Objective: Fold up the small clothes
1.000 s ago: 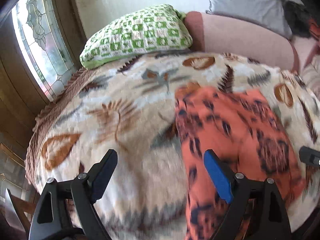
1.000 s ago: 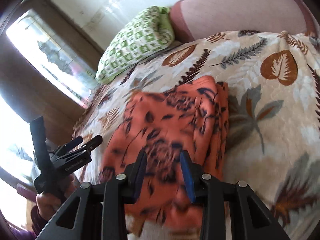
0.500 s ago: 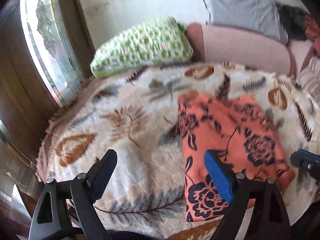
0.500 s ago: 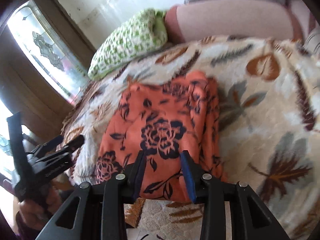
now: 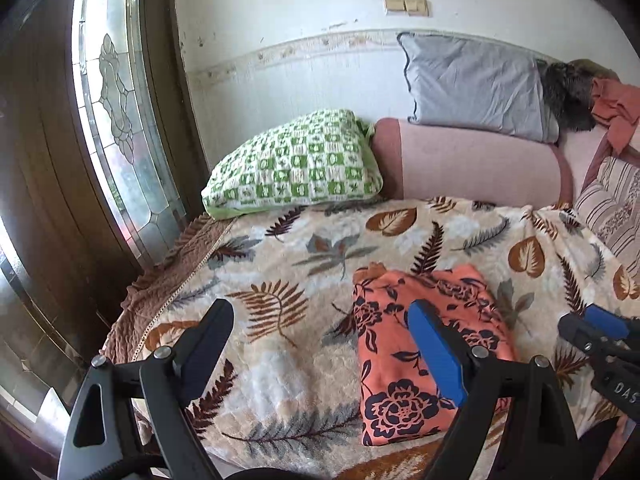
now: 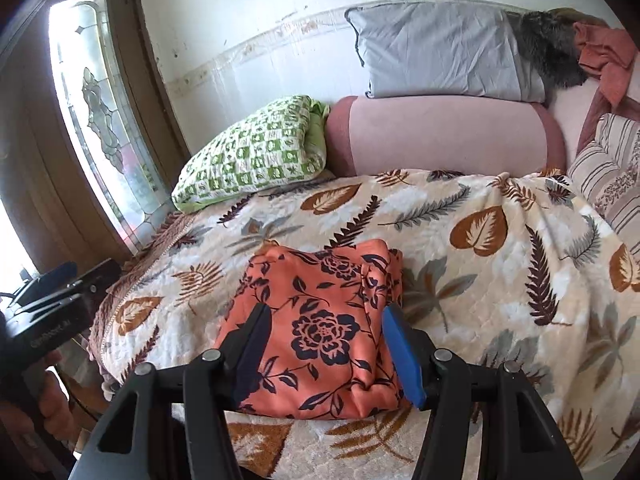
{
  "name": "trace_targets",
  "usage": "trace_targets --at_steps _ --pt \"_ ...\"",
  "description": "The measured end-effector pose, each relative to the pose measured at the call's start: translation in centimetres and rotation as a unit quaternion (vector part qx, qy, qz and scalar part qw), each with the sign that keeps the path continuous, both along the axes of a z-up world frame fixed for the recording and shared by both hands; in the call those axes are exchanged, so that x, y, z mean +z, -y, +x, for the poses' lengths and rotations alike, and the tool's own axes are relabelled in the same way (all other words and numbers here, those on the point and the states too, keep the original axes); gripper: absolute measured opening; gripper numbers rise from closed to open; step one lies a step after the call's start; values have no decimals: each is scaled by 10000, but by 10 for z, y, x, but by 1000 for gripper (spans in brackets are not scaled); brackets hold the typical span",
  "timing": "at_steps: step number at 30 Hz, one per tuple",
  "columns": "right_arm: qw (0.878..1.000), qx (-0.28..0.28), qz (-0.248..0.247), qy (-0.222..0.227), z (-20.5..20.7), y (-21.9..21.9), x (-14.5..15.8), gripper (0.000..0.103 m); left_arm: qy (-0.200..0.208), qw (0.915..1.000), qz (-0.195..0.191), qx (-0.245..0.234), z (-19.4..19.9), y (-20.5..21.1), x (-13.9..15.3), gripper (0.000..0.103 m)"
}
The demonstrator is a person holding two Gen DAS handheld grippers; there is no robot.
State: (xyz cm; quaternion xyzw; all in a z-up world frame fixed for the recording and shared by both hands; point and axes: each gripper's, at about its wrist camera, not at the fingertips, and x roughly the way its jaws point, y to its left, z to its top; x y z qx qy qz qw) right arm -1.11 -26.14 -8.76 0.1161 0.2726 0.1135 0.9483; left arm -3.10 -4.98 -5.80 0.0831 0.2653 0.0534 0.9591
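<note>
The folded orange cloth lies near the bed's near edge, with bare blanket open on its left, right and far sides. Far off, the green pillow, pink bolster and striped cushion block the way. A door closes the left side.

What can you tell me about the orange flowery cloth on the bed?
The orange cloth is a thin, soft-looking fabric printed with dark navy roses and leaves. It is folded into a neat, roughly rectangular bundle, with bunched layered edges along its right side in the right wrist view. It lies flat near the front edge of the leaf-patterned blanket, which alone touches it. Neither hand-held gripper holds it.
</note>
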Motion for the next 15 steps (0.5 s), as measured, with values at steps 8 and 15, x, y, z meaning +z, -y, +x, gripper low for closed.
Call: trace_targets --at_steps 8,15 --pt "9998 11 -81 169 -13 -7 10 62 167 9998 -106 -92 -14 -2 20 89" --pt "9995 37 -162 255 -23 -9 14 62 271 9995 -153 -109 -21 -3 28 89"
